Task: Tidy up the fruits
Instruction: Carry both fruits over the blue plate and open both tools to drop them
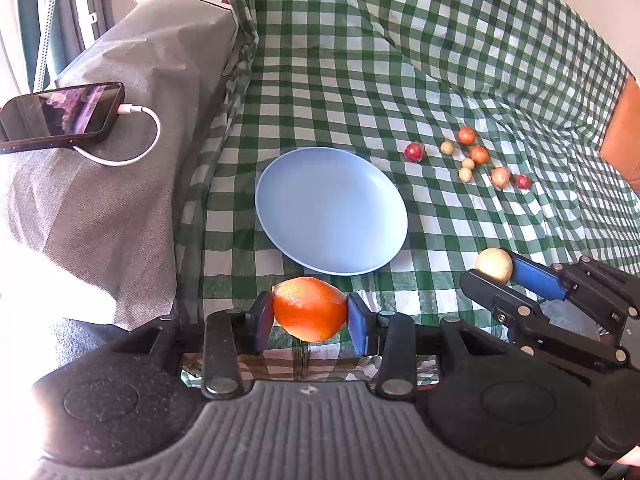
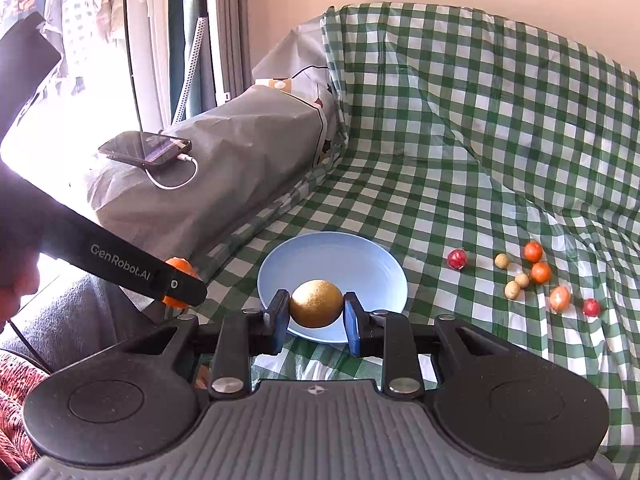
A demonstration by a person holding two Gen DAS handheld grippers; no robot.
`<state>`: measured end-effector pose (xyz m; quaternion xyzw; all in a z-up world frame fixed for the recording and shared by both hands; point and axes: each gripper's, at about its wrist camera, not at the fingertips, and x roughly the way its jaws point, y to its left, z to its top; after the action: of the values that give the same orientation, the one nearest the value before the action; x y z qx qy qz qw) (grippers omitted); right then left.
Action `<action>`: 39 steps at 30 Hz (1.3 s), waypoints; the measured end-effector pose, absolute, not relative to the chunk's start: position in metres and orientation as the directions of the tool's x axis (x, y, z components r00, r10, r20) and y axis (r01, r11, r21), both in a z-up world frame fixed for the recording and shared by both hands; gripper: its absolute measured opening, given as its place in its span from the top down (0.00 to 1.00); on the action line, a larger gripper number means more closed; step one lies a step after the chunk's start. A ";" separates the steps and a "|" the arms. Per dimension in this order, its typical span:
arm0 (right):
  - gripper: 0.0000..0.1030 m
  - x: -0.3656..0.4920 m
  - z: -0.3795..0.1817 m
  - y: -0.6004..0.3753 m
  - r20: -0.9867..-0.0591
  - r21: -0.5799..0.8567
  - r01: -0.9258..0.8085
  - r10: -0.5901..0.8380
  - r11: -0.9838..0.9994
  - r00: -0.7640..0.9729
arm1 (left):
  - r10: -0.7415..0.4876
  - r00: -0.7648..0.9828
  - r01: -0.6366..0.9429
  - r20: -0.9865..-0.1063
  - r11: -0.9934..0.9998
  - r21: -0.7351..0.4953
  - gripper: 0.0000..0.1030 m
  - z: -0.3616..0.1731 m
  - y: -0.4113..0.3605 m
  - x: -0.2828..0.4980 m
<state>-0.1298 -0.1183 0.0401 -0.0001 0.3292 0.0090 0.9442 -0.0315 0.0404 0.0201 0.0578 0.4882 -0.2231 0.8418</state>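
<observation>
Two fruits are held: orange fruit [image 1: 310,309] pinched betw. left gripper [image 1: 310,314] pads, tan fruit [image 2: 316,304] pinched in right gripper [image 2: 316,310]. Blue plate [image 1: 280,216] lies just ahead of both jaws, empty. If released too early, either could be dropped short & rolled off the cloth.

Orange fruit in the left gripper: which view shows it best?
Left wrist view: the orange fruit sits whole and close between the left gripper's pads. In the right wrist view, that gripper's black finger covers most of it, leaving only orange slivers.

left wrist: looks steeply down, close above the blue plate [image 1: 332,210]
right wrist: shallower, facing plate and wall
shared: plate, checkered cloth [image 2: 460,152], phone [image 1: 60,116]
</observation>
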 end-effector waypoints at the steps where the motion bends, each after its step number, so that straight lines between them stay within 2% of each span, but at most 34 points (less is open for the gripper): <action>1: 0.71 -0.130 0.040 -0.118 -0.622 0.005 -0.016 0.015 1.000 0.783 | -0.318 0.424 0.430 -0.848 0.895 -0.121 0.58 0.020 0.041 -0.031; 22: 0.71 -0.086 0.013 -0.145 -0.645 0.014 0.016 -0.004 1.000 0.764 | -0.292 0.455 0.428 -0.841 0.900 -0.080 0.58 0.012 0.000 0.037; 39: 0.71 -0.002 -0.059 -0.163 -0.740 -0.015 0.005 -0.015 1.000 0.672 | -0.198 0.399 0.466 -0.895 0.885 0.012 0.58 -0.060 -0.050 0.111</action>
<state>-0.0016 -0.1625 -0.0594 -0.0060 0.4047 -0.0053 0.9144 0.1111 -0.0500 -0.0604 0.1312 0.5101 -0.2009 0.8260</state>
